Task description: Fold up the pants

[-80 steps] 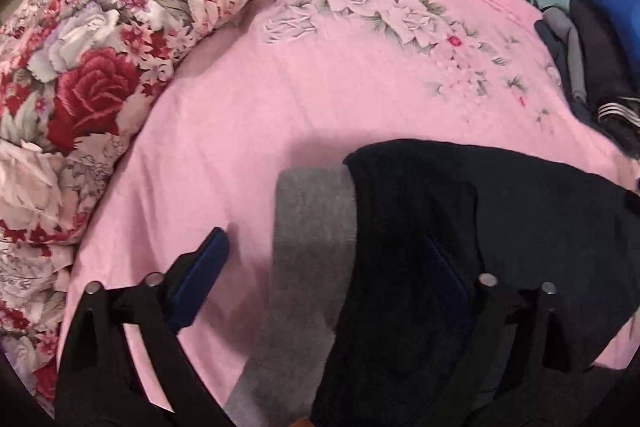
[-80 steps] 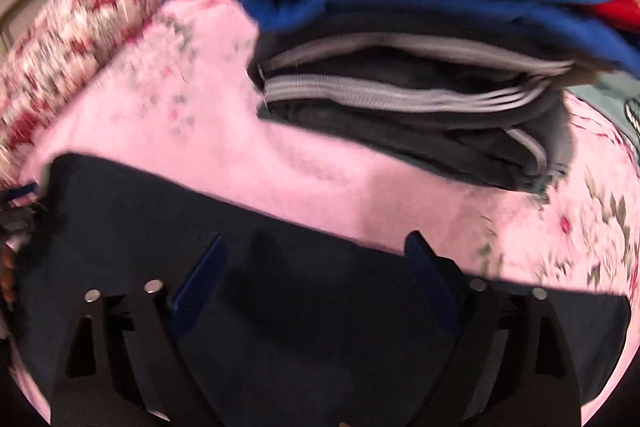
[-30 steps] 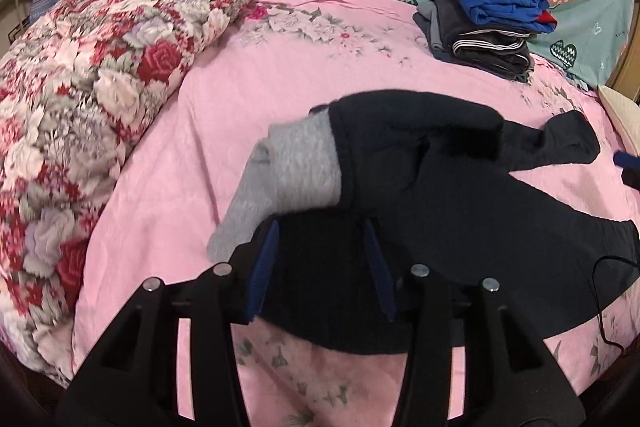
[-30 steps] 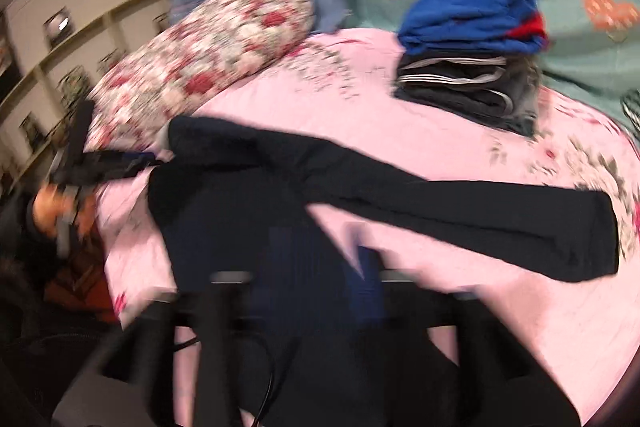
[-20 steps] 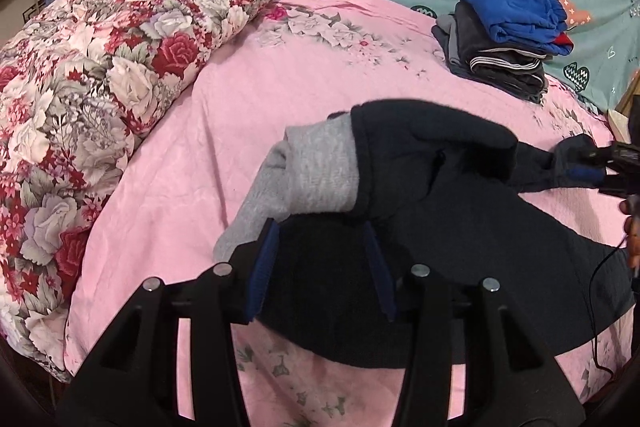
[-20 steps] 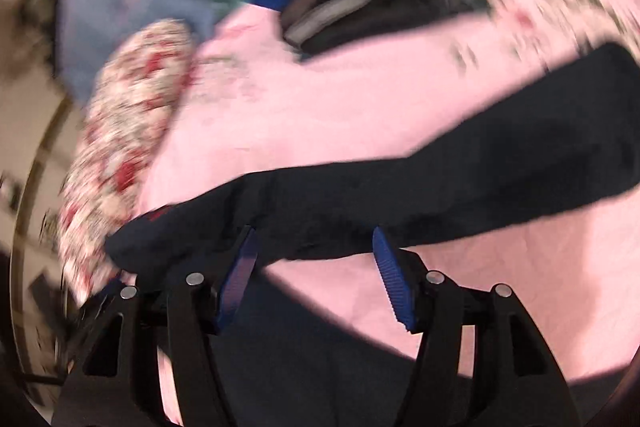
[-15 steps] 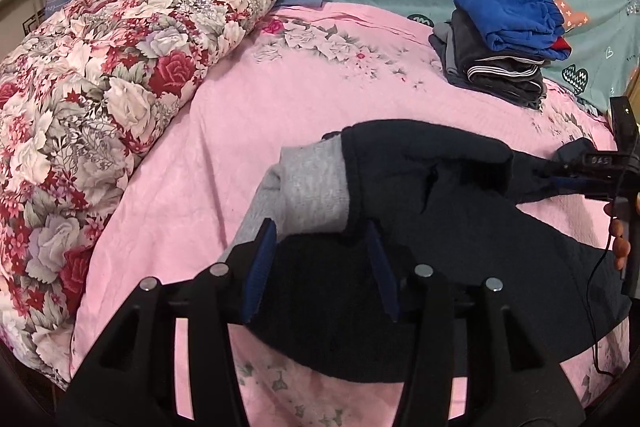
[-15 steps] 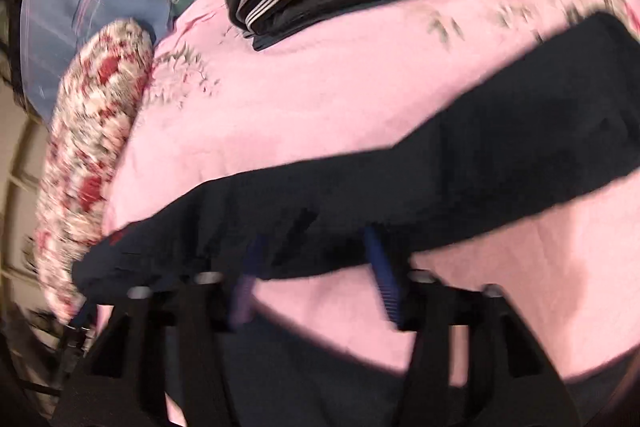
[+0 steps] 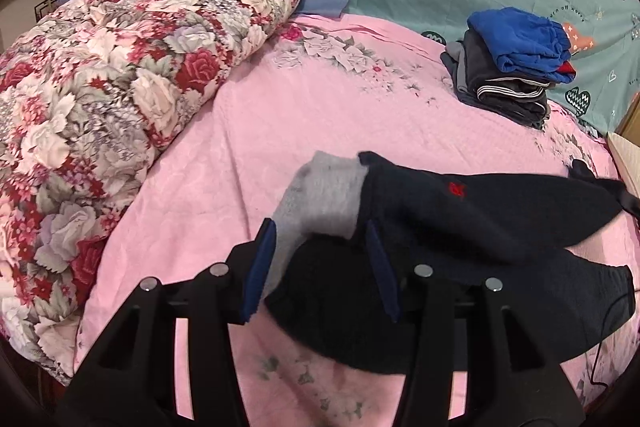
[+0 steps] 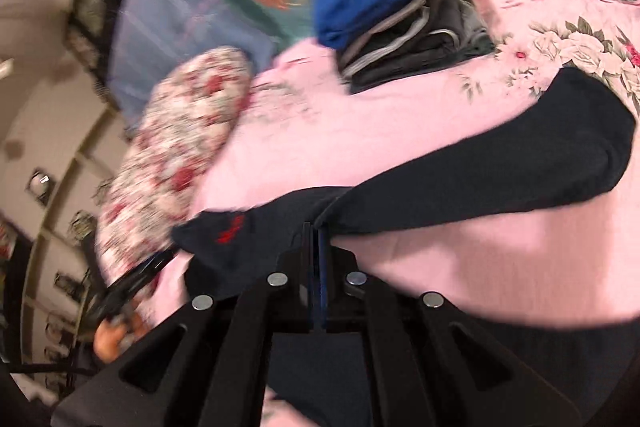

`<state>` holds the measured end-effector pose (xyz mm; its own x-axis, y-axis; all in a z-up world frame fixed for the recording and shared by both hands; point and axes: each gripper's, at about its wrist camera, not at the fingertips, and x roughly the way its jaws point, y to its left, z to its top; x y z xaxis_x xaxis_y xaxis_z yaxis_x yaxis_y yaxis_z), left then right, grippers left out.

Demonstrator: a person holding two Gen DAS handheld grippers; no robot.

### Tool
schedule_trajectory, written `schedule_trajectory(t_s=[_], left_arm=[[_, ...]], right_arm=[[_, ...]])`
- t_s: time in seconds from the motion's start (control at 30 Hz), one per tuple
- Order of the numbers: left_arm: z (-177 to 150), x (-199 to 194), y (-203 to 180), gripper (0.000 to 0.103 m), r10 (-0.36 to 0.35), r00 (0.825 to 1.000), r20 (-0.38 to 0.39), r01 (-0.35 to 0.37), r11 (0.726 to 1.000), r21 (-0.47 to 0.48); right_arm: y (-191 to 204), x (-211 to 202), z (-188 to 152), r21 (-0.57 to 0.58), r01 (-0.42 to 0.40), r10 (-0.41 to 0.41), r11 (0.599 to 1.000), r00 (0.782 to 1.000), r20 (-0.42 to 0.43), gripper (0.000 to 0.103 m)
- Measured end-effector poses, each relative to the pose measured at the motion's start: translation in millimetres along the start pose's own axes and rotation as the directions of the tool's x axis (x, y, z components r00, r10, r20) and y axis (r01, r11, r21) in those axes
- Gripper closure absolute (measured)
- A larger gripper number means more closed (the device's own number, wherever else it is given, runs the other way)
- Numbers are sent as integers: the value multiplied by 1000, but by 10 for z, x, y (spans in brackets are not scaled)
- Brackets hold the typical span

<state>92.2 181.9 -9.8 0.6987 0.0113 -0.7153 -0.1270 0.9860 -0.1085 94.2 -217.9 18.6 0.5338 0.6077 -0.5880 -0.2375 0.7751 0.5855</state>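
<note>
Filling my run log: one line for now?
left gripper: open | right gripper: shut on dark navy fleece pants | pink bedsheet

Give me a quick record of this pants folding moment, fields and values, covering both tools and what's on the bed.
garment: dark navy pants with grey lining showing
left tool: open, fingers straddling the grey part
right tool: shut on the pants at the crotch fold
surface: pink floral bedsheet
nearby: folded clothes stack, floral quilt
</note>
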Motion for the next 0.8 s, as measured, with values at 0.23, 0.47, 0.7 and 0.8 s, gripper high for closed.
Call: schedule_trajectory(t_s=[0.23,0.47,0.7,0.8], left_arm=[[-376,-74,69,55,-44,997,-62,45,999,6],[-517,-217,-351,33,-136,990,-33,138,988,69],[-360,152,-320,41,-215,974,-68,206,971,-121],[-328,351,-222,90,-304,946,-110,274,935,-224]], right_arm=[[-198,2,-860,45,-5,10,999,994,-109,101],[-159,94,-932,24,0,2,1000,994,-108,101],[-208,99,-966,15,6,-4,1000,993,-122,101],[-217,123,-979,11,10,-8,1000,992,-128,101]])
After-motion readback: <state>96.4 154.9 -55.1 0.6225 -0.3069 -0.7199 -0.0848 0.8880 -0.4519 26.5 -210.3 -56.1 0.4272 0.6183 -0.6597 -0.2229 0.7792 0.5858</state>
